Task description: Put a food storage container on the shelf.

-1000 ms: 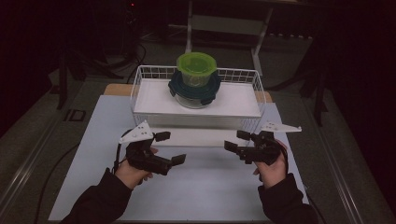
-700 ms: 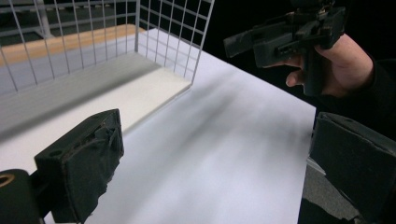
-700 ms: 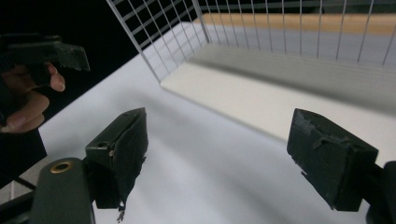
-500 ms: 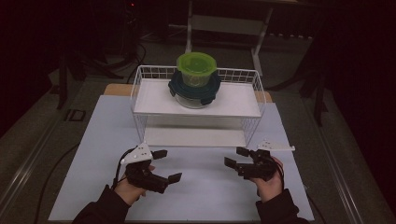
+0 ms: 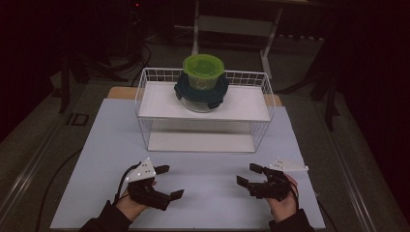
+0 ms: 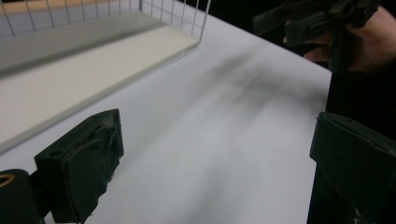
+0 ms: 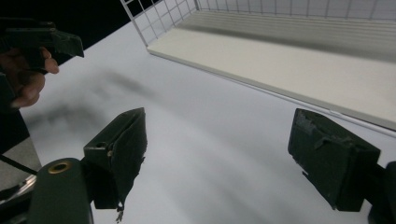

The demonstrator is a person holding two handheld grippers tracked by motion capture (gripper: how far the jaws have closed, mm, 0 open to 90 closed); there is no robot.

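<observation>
High view, stacked containers: a green-lidded container point(image 5: 203, 71) sits on top of a dark teal-lidded container point(image 5: 201, 92), both on the upper shelf of the white wire rack point(image 5: 145, 99), near its middle.

Place of the containers: well apart from both grippers, at the far side of the desk point(image 5: 96, 145); nothing touches them.

Left hand-held gripper point(image 5: 167, 182): released, the jaws stand wide apart with nothing between them; it is low over the near edge of the desk. The left gripper view looks across the bare white surface to the lower shelf board point(image 6: 70, 79) of the rack.

Right hand-held gripper point(image 5: 251, 175): also released and empty, jaws spread; it is near the front edge on the right side. The right gripper view shows the rack corner and the other hand farther off.

What has changed: one second ago both grippers were close to the front of the rack, just before the lower shelf; half a second ago they were already nearer to the person; now they are drawn back more, and the forearms are almost out of the high view. The containers have not moved in this time.

Meaning for the work: I judge that the hands are retreating to a rest position, so the stack looks already placed, or a new reach to the rack has not begun.
</observation>
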